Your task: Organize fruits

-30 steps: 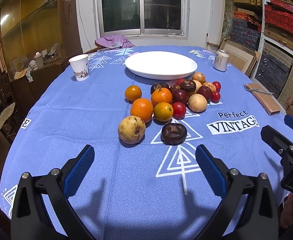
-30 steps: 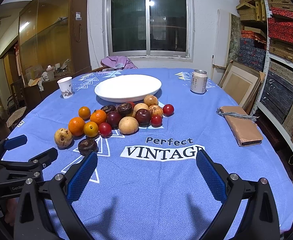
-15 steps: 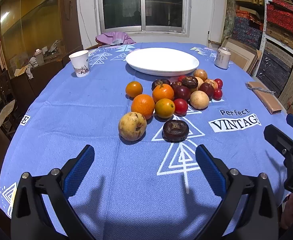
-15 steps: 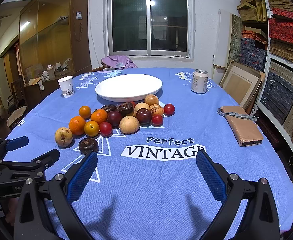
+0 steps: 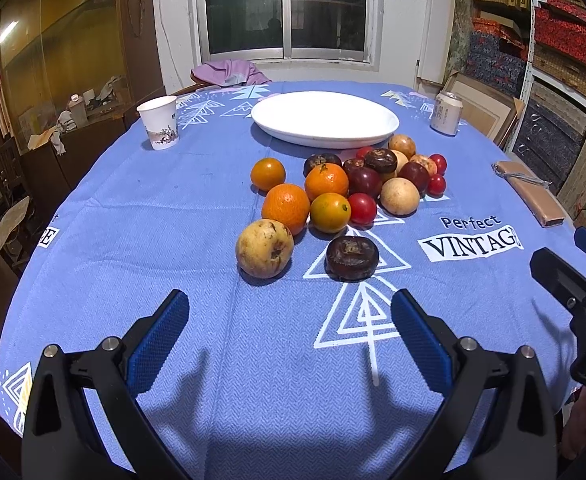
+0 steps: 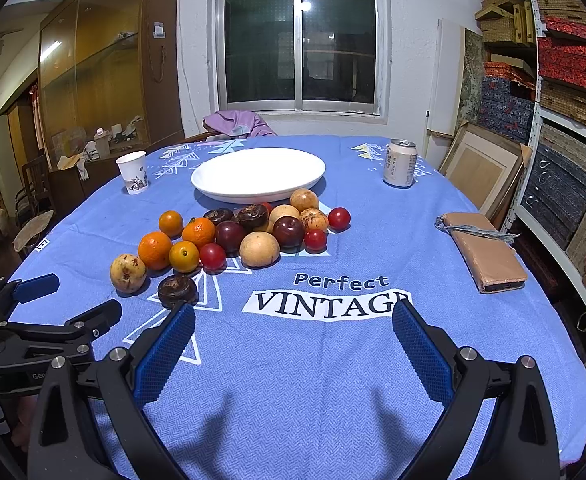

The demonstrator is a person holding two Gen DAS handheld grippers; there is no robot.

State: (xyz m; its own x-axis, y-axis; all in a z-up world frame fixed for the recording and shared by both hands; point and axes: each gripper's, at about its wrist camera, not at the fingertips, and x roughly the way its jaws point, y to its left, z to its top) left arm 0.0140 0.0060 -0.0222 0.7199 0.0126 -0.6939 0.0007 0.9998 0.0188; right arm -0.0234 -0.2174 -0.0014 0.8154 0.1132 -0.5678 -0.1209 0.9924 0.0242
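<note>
A heap of fruit lies mid-table on the blue cloth: oranges (image 5: 285,207), a yellow pear-like fruit (image 5: 264,248), a dark brown fruit (image 5: 352,258), red plums and small red fruits (image 6: 339,218). Behind the heap sits an empty white plate (image 5: 325,118), also in the right wrist view as the plate (image 6: 257,174). My left gripper (image 5: 289,340) is open with nothing between its fingers, just short of the yellow and dark brown fruits. My right gripper (image 6: 293,344) is open too, hovering over the "VINTAGE" print, right of the heap.
A paper cup (image 5: 160,127) stands at the far left and a drink can (image 6: 400,163) at the far right. A brown wallet-like pouch (image 6: 485,252) lies near the right table edge. Shelves of boxes line the right wall.
The left gripper has moved forward toward the fruit heap, which now looks closer. The right gripper has barely shifted. Both stay open.
</note>
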